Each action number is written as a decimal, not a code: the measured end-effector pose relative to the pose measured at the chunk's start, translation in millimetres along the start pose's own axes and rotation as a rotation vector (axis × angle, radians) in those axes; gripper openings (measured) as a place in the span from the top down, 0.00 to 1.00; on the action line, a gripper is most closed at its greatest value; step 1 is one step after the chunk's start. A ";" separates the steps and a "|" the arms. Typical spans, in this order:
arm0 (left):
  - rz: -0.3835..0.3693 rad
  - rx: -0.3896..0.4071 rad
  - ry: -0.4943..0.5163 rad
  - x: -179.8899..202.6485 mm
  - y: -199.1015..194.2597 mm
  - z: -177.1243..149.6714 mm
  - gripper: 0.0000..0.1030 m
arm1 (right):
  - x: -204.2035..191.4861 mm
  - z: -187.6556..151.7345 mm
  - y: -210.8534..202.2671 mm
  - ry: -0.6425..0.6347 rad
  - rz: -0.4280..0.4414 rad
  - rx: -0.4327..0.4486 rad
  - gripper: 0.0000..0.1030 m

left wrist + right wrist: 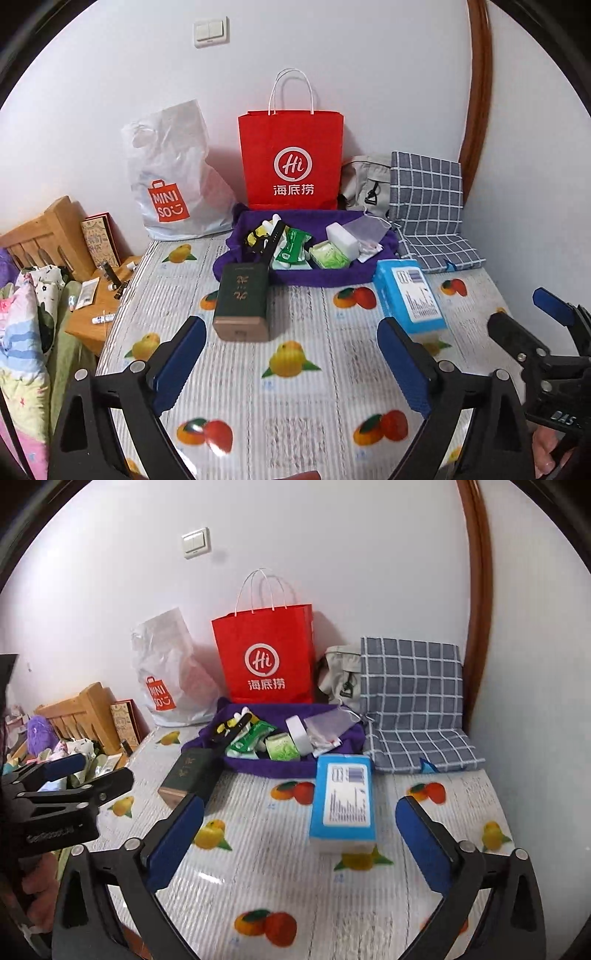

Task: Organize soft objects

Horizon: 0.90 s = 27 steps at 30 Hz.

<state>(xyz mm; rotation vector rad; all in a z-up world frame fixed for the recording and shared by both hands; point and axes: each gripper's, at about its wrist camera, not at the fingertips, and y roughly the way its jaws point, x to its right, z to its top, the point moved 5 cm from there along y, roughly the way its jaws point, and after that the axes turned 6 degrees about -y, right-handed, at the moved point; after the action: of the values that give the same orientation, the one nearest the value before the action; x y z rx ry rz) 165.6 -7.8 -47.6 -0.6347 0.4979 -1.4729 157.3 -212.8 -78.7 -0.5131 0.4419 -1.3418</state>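
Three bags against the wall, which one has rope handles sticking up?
The red paper bag, middle one. The white plastic bag and grey fabric bag show none.

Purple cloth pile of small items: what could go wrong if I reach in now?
1. The dark green box overlaps the purple cloth edge; tugging the cloth could tip it.
2. Loose green packets may scatter.
3. The blue tissue pack lies before the open right gripper, blocking a straight reach.

Fruit-print table bears purple cloth, blue box, green box
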 end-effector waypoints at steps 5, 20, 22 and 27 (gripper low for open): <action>-0.012 0.013 -0.016 -1.0 -21.4 -15.8 0.09 | 1.4 -16.1 -22.8 0.047 0.022 0.013 0.00; 0.001 0.057 -0.018 2.1 -59.0 -35.3 0.09 | 1.7 -35.4 -62.6 0.045 -0.024 0.033 0.00; 0.001 0.058 -0.018 2.1 -60.7 -35.6 0.09 | 2.6 -36.4 -63.6 0.046 -0.024 0.033 0.00; 0.001 0.057 -0.015 2.3 -61.0 -35.9 0.09 | 5.4 -38.0 -64.6 0.053 -0.025 0.033 0.00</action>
<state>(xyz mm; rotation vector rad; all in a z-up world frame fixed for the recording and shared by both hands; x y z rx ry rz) 96.4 -12.6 -33.6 -0.6003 0.4429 -1.4751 84.8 -231.3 -71.7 -0.4579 0.4574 -1.3868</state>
